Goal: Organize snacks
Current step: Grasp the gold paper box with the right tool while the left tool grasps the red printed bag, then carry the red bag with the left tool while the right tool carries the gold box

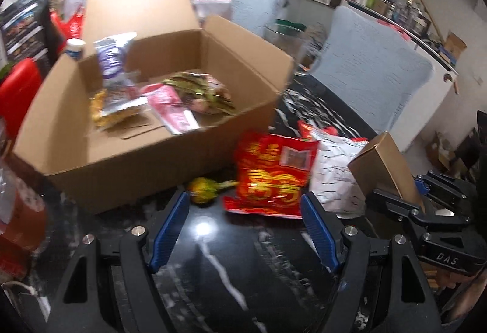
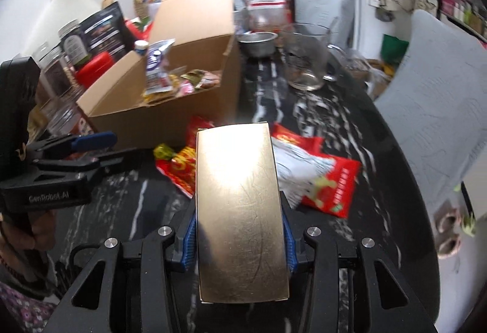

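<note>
An open cardboard box (image 1: 146,162) holds several snack packets; it also shows in the right wrist view (image 2: 170,117). My left gripper (image 1: 243,205) is open and empty above the black marble table, just short of a red and gold snack bag (image 1: 274,175) and a small yellow-green wrapped candy (image 1: 204,190). My right gripper (image 2: 240,229) is shut on a gold box (image 2: 240,211), held above the table; the gold box also shows in the left wrist view (image 1: 383,168). A white and red bag (image 2: 316,178) lies under it.
A glass jug (image 2: 304,59), a metal bowl (image 2: 258,42) and a tall red and white bag (image 2: 268,1) stand behind the box. Jars (image 2: 73,41) and a dark pouch (image 2: 105,32) stand at the left. Pale blue chairs (image 1: 371,74) edge the table on the right.
</note>
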Demonstrator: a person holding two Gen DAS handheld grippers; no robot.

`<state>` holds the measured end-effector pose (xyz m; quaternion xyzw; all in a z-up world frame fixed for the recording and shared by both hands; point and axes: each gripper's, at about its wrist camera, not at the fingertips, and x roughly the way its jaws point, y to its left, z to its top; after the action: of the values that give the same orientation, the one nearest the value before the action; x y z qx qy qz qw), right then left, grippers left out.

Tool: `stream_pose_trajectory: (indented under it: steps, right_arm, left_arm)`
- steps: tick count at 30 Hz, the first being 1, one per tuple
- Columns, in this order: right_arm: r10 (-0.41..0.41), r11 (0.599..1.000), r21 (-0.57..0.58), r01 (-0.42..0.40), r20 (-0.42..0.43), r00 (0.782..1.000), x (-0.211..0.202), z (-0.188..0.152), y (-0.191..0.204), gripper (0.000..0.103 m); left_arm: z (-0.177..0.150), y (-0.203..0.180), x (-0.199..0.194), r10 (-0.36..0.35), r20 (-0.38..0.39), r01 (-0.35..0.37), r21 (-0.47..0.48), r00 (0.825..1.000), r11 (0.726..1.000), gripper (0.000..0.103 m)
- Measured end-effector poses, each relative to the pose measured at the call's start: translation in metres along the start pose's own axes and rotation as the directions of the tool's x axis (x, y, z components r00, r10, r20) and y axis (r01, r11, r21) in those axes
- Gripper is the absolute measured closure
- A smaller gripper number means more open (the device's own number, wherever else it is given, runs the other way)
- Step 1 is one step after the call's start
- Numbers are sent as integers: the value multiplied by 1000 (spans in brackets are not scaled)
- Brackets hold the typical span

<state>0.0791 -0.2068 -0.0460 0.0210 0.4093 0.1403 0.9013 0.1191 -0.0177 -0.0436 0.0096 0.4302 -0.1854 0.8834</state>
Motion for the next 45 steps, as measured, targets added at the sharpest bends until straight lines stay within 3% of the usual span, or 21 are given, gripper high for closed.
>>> stream_pose_trajectory:
  steps: [5,12,15,20,24,30,31,34,45]
  right_arm:
    - [0,999,36,0,9,1000,-5,-7,-13,59]
    - [-23,996,84,22,6,1000,-7,-12,-33,59]
    - [-28,995,101,26,16,999,-9,-14,-41,59]
    - [-21,994,112,19,9,1000,-4,-16,-47,59]
    - [-17,993,115,16,7,1000,-2,-16,-52,59]
    - [-11,991,131,8,19,1000,-8,-17,-57,59]
    - [-10,991,133,7,19,1000,-9,-17,-57,59]
    - [-1,992,128,-1,21,1000,-12,-19,-55,59]
    - [39,990,136,-41,15,999,-16,-36,-43,59]
  left_arm:
    - [5,-17,16,16,-13,-16,50,1000,999,28]
    - [7,-27,59,6,-129,3,69,992,998,28]
    - [7,-34,70,39,-145,-24,105,989,994,28]
    - [13,-27,88,-2,-195,9,37,981,999,28]
    - [9,-30,89,34,-170,-25,53,985,998,31]
    - [2,-29,79,-4,-197,12,37,980,999,31]
    - [0,-30,73,1,-192,7,43,981,999,37]
    - [-4,-32,58,-2,-183,11,49,983,999,39]
    - [-15,-29,59,-30,-205,36,28,978,999,37]
